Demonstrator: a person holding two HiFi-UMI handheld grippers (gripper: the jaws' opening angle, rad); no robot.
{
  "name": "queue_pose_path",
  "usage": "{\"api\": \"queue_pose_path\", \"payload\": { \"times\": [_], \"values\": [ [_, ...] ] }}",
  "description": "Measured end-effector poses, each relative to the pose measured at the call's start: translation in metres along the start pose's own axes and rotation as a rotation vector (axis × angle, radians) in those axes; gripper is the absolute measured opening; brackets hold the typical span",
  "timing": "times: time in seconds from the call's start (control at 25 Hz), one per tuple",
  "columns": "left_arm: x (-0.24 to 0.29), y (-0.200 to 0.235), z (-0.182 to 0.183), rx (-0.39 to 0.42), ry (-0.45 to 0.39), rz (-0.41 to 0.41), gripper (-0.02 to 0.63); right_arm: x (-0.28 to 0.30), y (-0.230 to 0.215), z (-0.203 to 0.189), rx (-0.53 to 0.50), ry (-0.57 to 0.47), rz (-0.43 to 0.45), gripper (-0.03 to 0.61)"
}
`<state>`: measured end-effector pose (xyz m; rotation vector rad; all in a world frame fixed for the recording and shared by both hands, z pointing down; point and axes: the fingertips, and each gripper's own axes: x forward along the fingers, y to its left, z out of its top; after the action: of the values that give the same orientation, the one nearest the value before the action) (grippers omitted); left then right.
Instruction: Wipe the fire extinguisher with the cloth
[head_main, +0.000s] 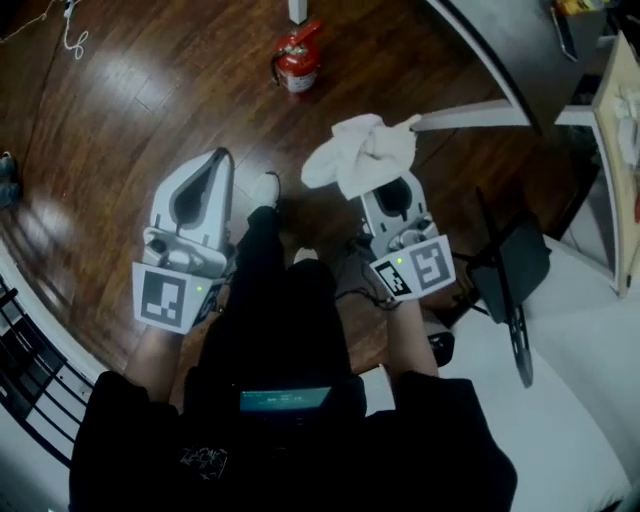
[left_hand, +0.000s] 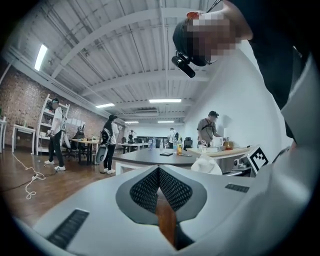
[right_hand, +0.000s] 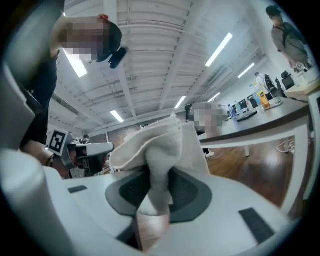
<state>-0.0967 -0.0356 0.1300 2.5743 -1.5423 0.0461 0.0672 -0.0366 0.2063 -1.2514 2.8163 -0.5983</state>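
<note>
The fire extinguisher (head_main: 298, 58) is a small red cylinder with a black valve head and a pale band round its base. It stands upright on the glossy dark wooden floor (head_main: 130, 110), just beside a white post at the top edge of the head view. It is well apart from both tools and lies ahead of them, roughly between their two lines. The cloth (head_main: 362, 155) is white, soft and rumpled, and it is bunched into loose folds with one corner sticking out toward the right. The right gripper (head_main: 398, 200) is smooth pale grey plastic with dark textured pads, and it carries a cube with a black-and-white square marker at its rear. In the right gripper view, the right gripper's (right_hand: 159, 172) jaws are pinched on a twisted neck of the cloth (right_hand: 150, 140). The rest of the fabric billows up and over the tips. The left gripper (head_main: 222, 155) has the same tapering grey shell and a marker cube. In the left gripper view, the left gripper's (left_hand: 159, 172) jaws are brought together. Its mesh-patterned pads meet at the tip with nothing between them, and only a thin sliver of brown floor shows further back. Neither tool touches the extinguisher. The cloth hangs in the air nearer to the extinguisher than either shell, but clearly short of it.
</note>
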Motion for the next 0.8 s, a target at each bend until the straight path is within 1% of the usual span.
{"api": "queue_pose_path", "payload": {
  "times": [0.08, 0.16, 0.32, 0.4, 0.56, 0.68, 0.8],
  "values": [
    [-0.015, -0.025, 0.040, 0.007, 0.001, -0.020, 0.002, -0.035, 0.028, 0.032, 0.018, 0.001, -0.001, 0.117],
    [-0.021, -0.043, 0.072, 0.004, 0.005, -0.045, 0.002, -0.059, 0.048, 0.062, 0.021, 0.000, -0.021, 0.117],
    [-0.041, -0.069, 0.115, -0.050, 0.019, -0.066, 0.002, -0.092, 0.091, 0.103, -0.002, 0.018, -0.063, 0.117],
    [-0.058, -0.090, 0.131, -0.066, 0.010, -0.075, 0.002, -0.116, 0.112, 0.120, -0.023, 0.009, -0.079, 0.118],
    [-0.089, -0.122, 0.150, -0.056, 0.004, -0.083, 0.002, -0.154, 0.145, 0.143, -0.048, -0.006, -0.097, 0.118],
    [-0.110, -0.138, 0.158, -0.061, 0.024, -0.084, 0.002, -0.171, 0.164, 0.153, -0.050, -0.003, -0.101, 0.118],
    [-0.117, -0.145, 0.166, -0.070, 0.027, -0.076, 0.002, -0.177, 0.171, 0.167, -0.064, -0.007, -0.100, 0.118]
  ]
}}
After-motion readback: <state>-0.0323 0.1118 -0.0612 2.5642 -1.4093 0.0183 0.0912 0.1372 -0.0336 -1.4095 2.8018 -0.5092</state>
